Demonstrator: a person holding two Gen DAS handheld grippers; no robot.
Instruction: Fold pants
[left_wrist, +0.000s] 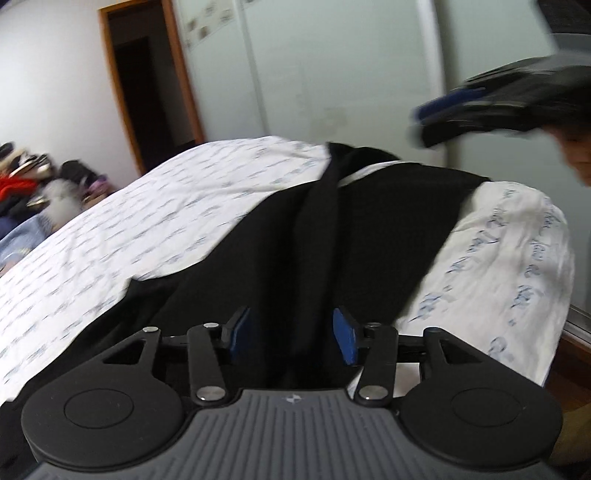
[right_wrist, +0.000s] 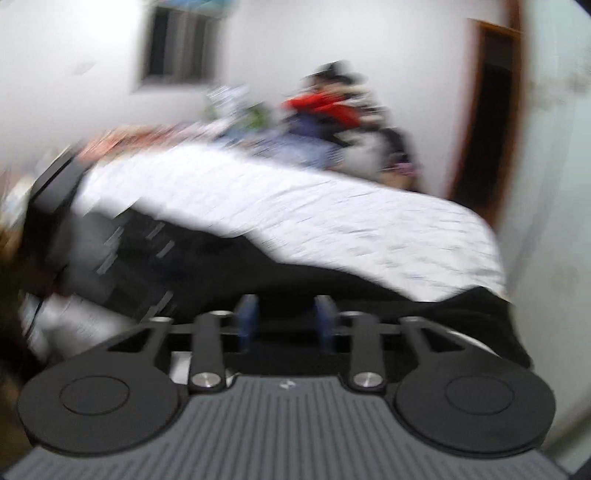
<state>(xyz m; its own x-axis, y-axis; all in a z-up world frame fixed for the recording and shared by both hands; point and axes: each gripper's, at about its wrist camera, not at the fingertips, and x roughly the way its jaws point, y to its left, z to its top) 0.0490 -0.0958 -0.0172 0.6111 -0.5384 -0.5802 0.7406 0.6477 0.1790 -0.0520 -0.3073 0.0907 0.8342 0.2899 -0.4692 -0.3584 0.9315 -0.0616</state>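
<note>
Black pants (left_wrist: 332, 236) lie spread along the near edge of a bed with a white printed sheet (left_wrist: 166, 221). A narrow fold of the cloth runs up the middle of them. My left gripper (left_wrist: 291, 332) is open just above the near end of the pants, with nothing between its blue pads (left_wrist: 345, 338). My right gripper (left_wrist: 498, 103) shows blurred in the air at the upper right of the left wrist view. In the blurred right wrist view my right gripper (right_wrist: 284, 321) is open over the black pants (right_wrist: 221, 269), holding nothing.
A heap of clothes (left_wrist: 40, 184) sits at the far side of the bed, also shown in the right wrist view (right_wrist: 325, 110). A frosted glass wardrobe door (left_wrist: 332, 74) and a wooden door frame (left_wrist: 184, 74) stand behind the bed. The person's face (left_wrist: 576, 155) is at the right edge.
</note>
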